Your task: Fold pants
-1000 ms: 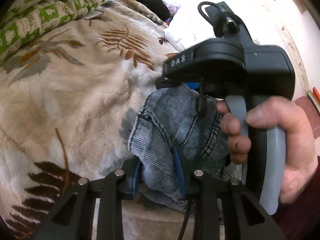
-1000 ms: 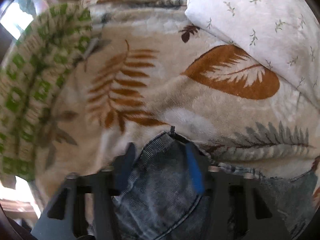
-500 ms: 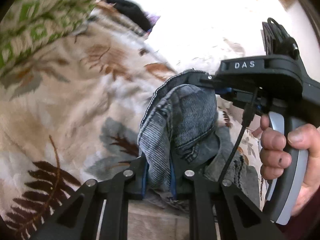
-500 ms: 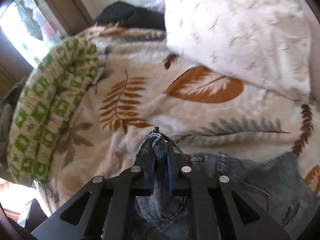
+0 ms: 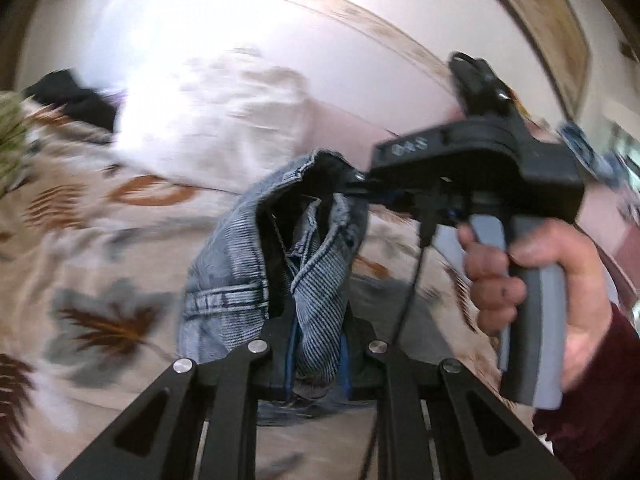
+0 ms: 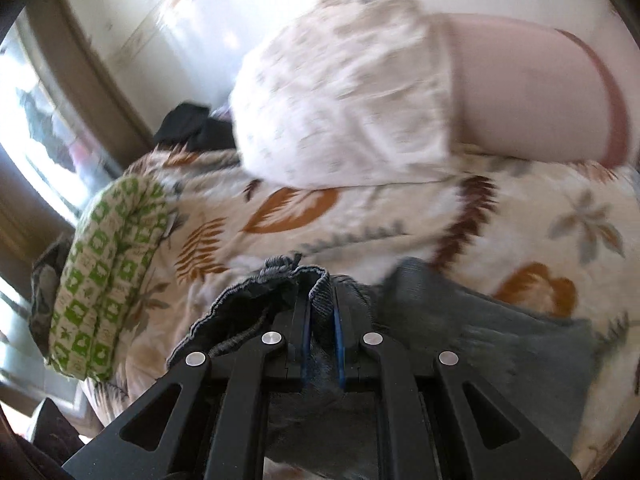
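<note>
Lifted clear of the leaf-print blanket since a second ago, when they lay bunched against it under my wide-spread fingers, the denim pants now hang between my two tools above the bed, with the white pillow beyond them. From my right tool, the rest of the trouser cloth trails down onto the blanket at the right. My left gripper is clenched on a thick gather of ribbed denim; my right gripper, held in my hand, pinches a thin stretch of hem, its fingers nearly together. Both pinches came during that second, the cloth caught in each as it came. I judge the risks to be these: the right-hand bite is narrow and near the edge, so a quick swing could pull the hem free; the left holds several layers, so one may slip and spoil the fold line; and the trailing leg could drag on the plush blanket and twist.
</note>
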Demonstrator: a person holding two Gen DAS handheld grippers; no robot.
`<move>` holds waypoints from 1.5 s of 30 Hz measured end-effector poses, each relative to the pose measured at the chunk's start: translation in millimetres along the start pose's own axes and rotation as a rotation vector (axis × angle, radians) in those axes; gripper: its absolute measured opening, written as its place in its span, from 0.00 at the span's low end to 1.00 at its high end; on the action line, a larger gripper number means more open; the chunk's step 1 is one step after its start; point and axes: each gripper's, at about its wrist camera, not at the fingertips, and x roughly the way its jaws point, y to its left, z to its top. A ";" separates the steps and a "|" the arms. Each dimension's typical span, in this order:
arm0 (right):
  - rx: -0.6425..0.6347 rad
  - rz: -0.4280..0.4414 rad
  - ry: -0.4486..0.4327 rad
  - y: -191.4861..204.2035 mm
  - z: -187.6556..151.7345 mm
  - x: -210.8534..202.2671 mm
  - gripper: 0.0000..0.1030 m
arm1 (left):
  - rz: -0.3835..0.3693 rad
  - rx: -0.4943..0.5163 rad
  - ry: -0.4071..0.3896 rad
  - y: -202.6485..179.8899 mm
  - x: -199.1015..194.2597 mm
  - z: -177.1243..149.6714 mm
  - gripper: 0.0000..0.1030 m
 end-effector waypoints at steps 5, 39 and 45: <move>0.122 -0.008 -0.070 -71.6 -16.4 -46.3 0.08 | -0.075 0.120 0.060 -60.0 32.4 -20.5 0.18; 0.439 0.388 0.003 -188.8 -146.6 -98.0 0.58 | 0.181 0.069 0.234 32.1 67.6 -9.9 0.47; 0.475 0.470 0.029 -159.1 -168.8 -90.0 0.57 | 0.167 0.057 0.251 32.5 63.5 -14.4 0.47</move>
